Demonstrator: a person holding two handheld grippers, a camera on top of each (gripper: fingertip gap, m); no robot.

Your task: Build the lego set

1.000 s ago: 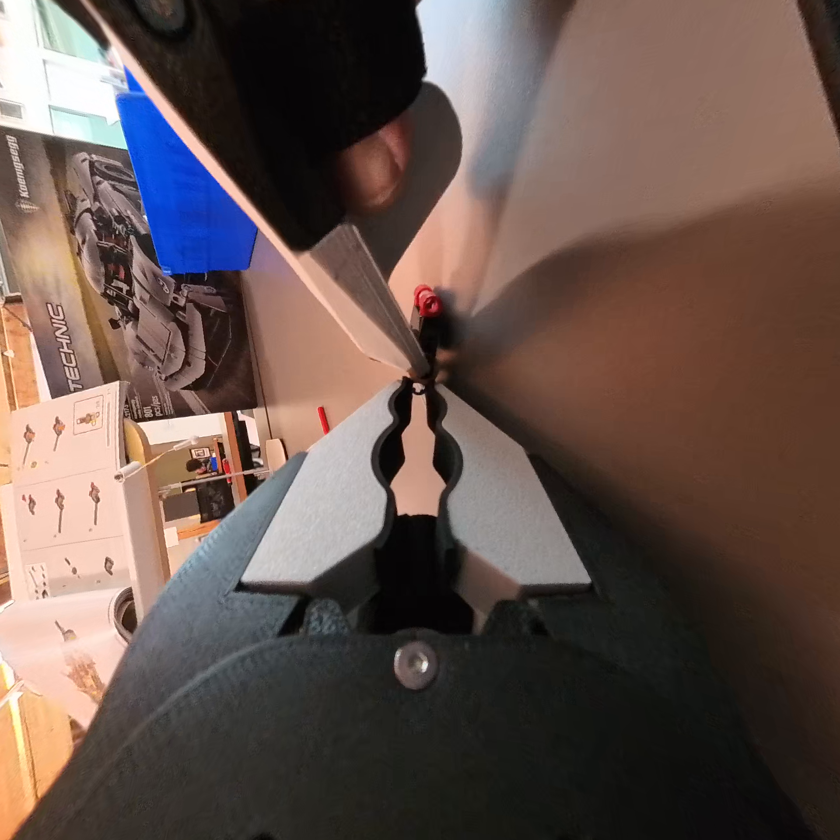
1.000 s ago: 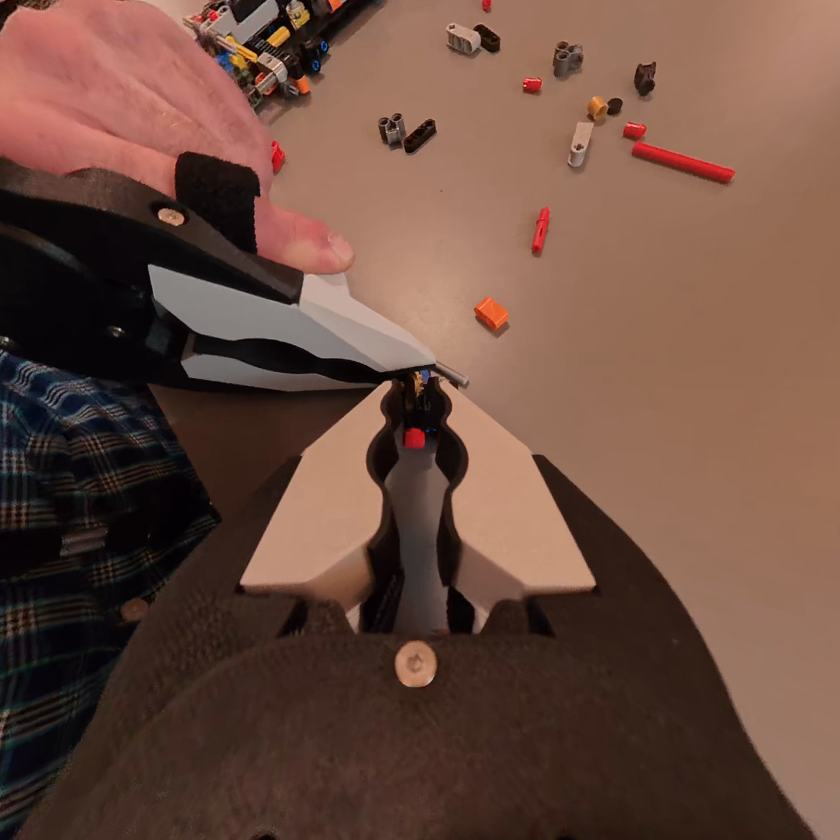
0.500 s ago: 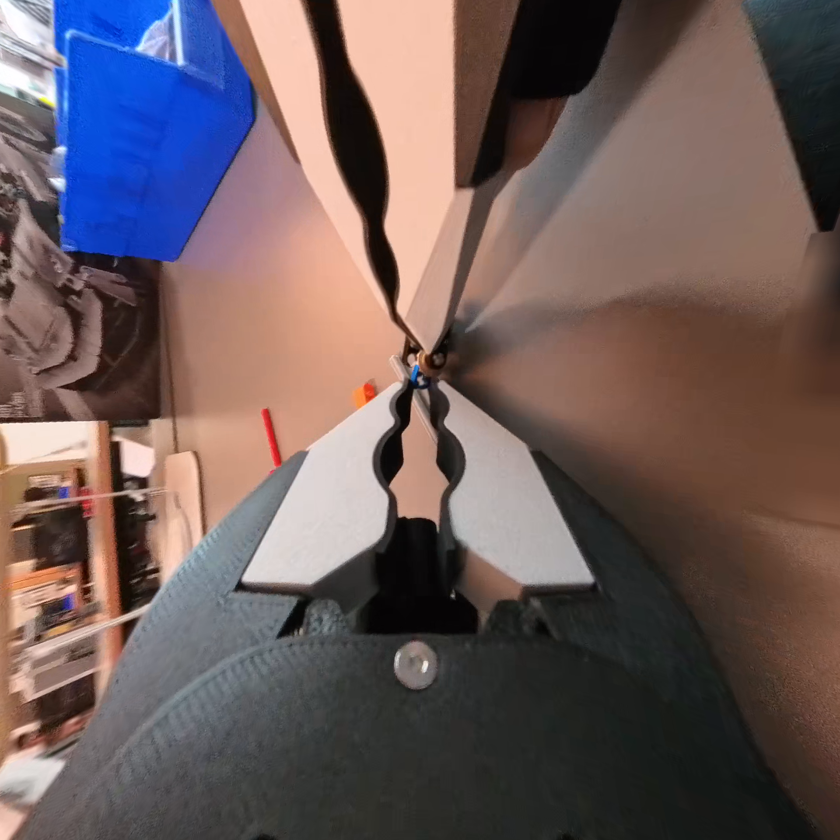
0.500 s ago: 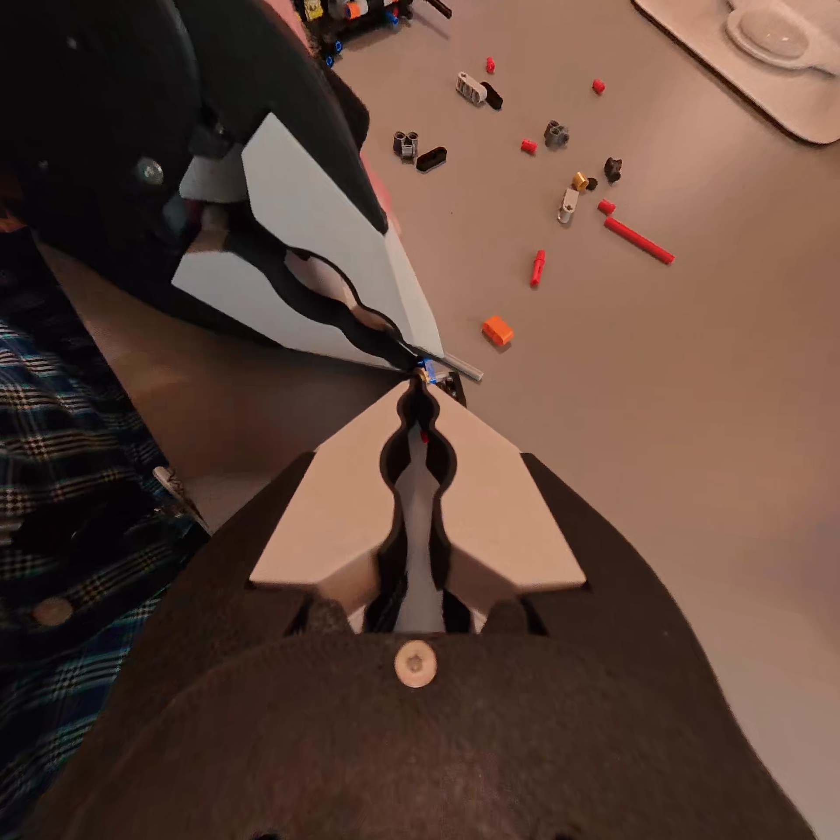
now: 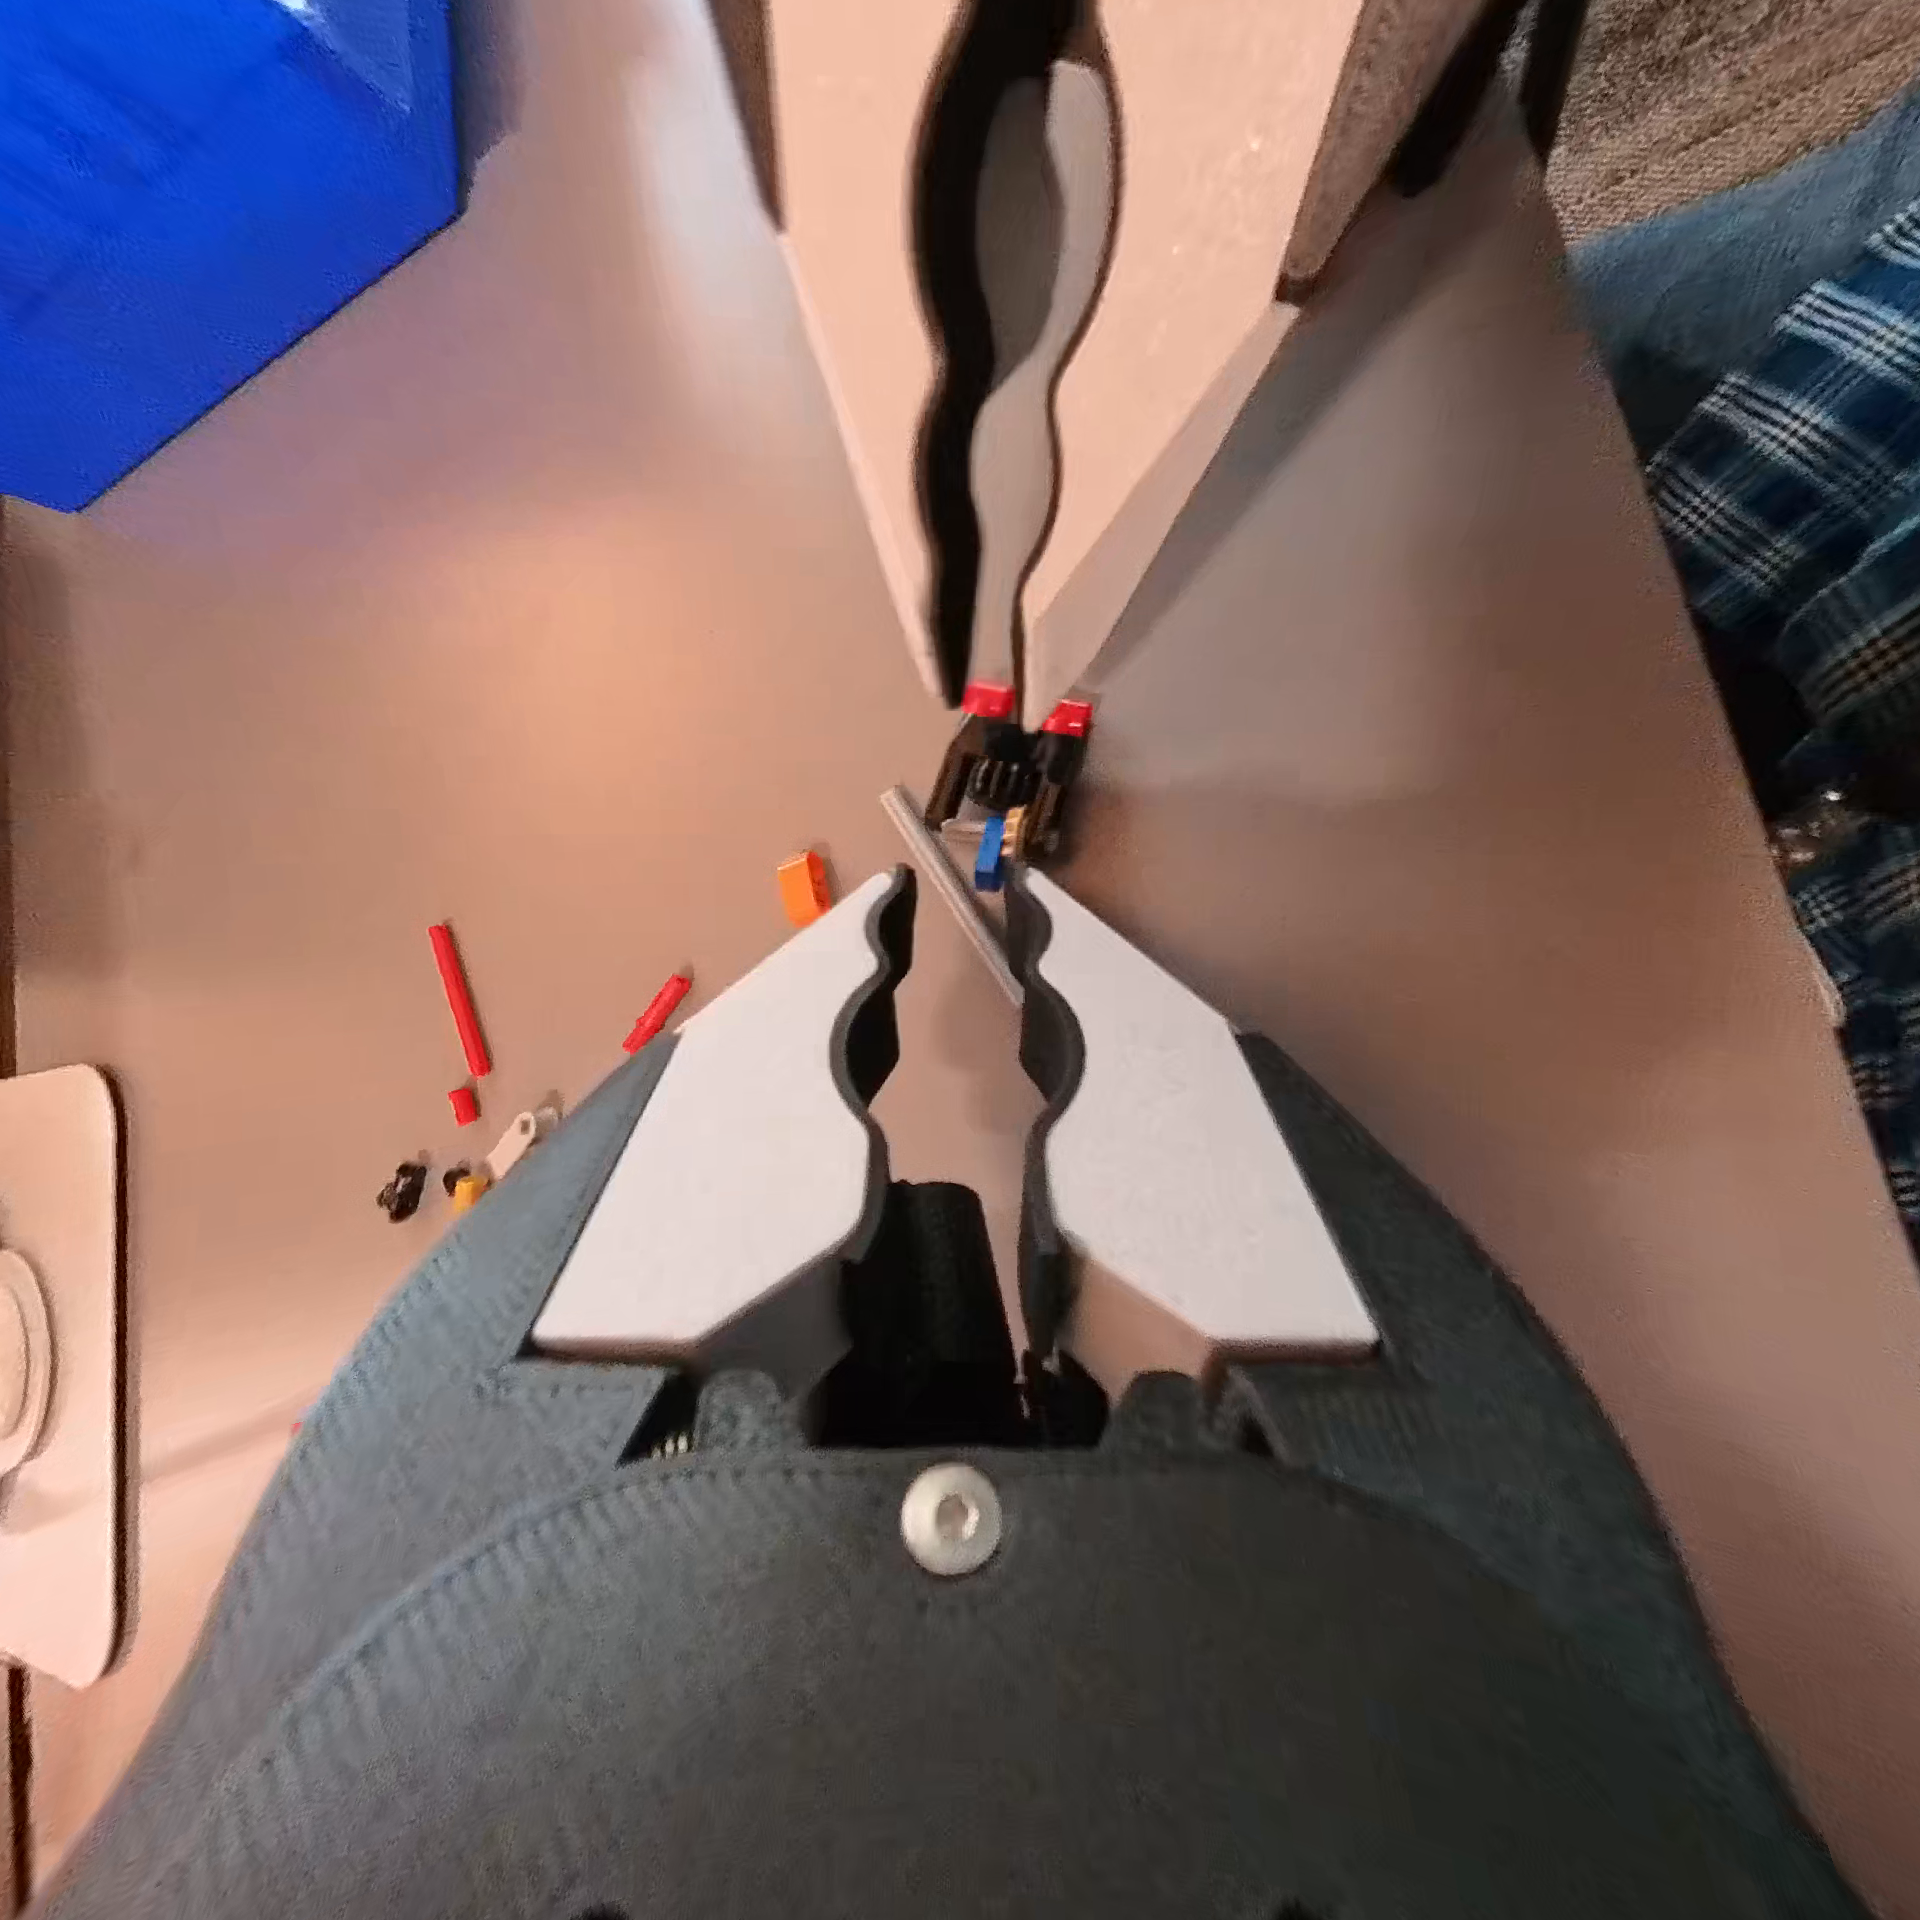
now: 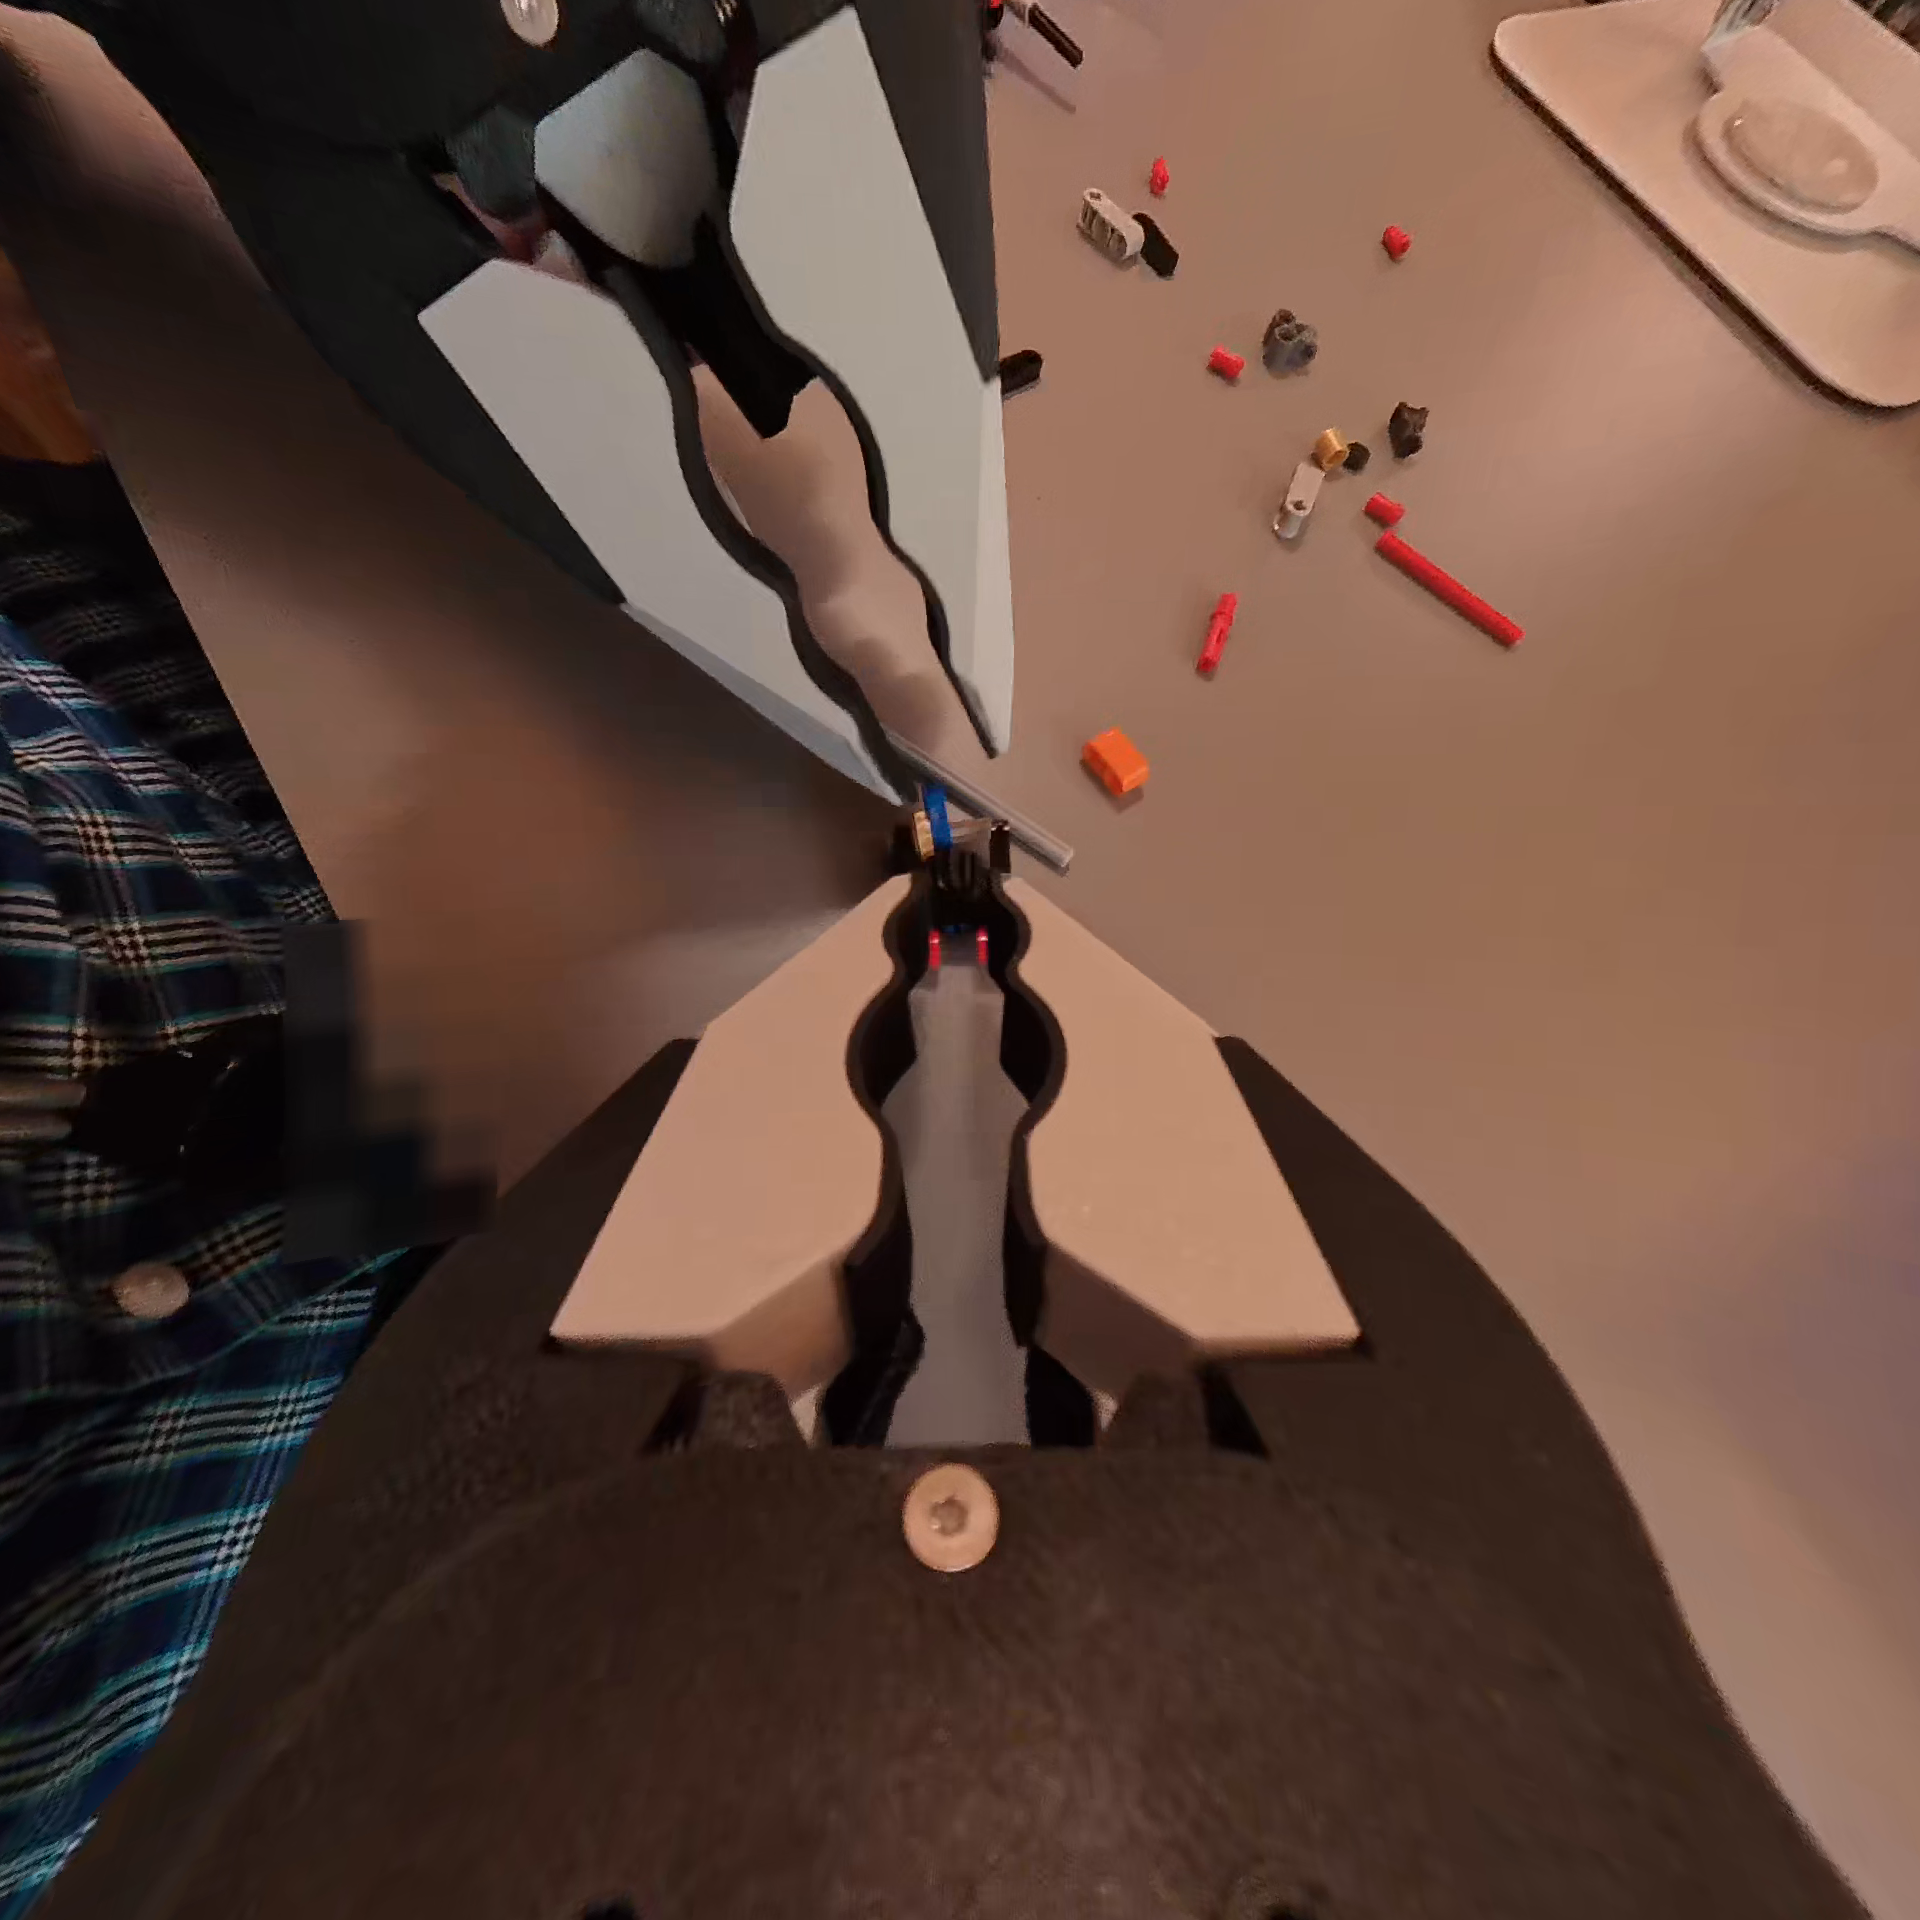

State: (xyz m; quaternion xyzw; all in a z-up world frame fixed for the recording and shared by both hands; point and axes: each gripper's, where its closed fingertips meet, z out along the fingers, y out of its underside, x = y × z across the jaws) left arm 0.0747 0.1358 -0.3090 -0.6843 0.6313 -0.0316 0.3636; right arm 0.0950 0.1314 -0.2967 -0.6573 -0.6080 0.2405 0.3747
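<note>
A small black Lego assembly (image 6: pixel 951 871) with a gear, red pins and a blue piece is clamped in my right gripper (image 6: pixel 951 889), held above the table. It also shows in the left wrist view (image 5: pixel 997 777), with the right gripper (image 5: pixel 1018 702) coming down from the top. A thin grey axle (image 5: pixel 951 906) sticks out of the assembly and runs between the fingers of my left gripper (image 5: pixel 958 883). The left jaws stand apart around it, with a gap on each side. In the right wrist view the left gripper (image 6: pixel 945 771) is open over the axle (image 6: pixel 1023 834).
Loose pieces lie on the brown table: an orange brick (image 6: pixel 1115 761), a short red pin (image 6: pixel 1216 632), a long red axle (image 6: pixel 1447 589), and small black, grey and tan parts. A pale tray (image 6: pixel 1714 229) is far right. A blue bin (image 5: pixel 208 229) stands behind. A person's plaid shirt (image 6: pixel 114 935) is close. My two grippers' fingertips are within a few centimetres of each other.
My left gripper was shut on the grey axle and has opened and drawn back slightly. The right gripper still holds the assembly, now turned so its gear and two red pins show.
</note>
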